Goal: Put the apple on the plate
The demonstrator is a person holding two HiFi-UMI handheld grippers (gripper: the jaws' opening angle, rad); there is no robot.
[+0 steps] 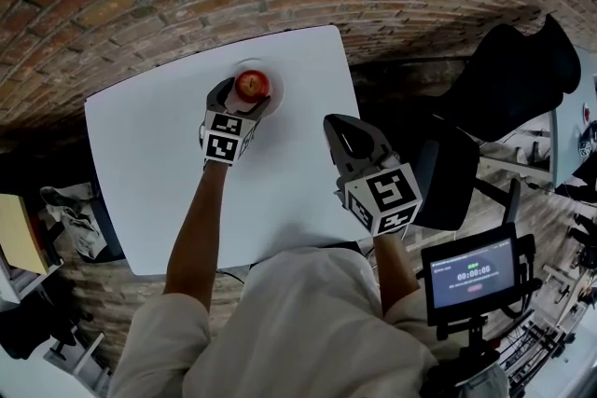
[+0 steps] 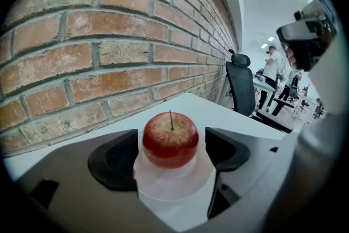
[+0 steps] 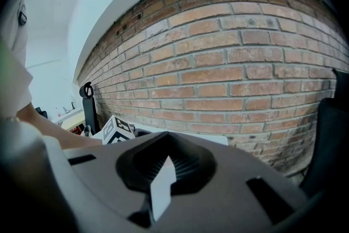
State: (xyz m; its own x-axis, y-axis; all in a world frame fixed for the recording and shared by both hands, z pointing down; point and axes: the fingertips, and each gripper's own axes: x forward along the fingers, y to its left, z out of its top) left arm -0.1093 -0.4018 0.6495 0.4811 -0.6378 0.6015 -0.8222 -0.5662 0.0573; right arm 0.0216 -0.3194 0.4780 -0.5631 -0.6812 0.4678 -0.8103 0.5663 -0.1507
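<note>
Your apple [image 1: 251, 86] is red with fine yellowish speckling, round and whole. It stands upright, its thin stem pointing straight up. It rests on the plate [image 1: 278, 92], a small, round, white one that lies flat on the white tabletop [image 1: 159, 163], close to that tabletop's far edge. In the head view you find both in the upper middle of the frame. In the left gripper view they sit at lower centre, the plate pale beneath the apple.

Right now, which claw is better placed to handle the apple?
The left claw. Its open jaws flank the apple, which sits on the plate; the right claw hovers shut, off to the side.
</note>
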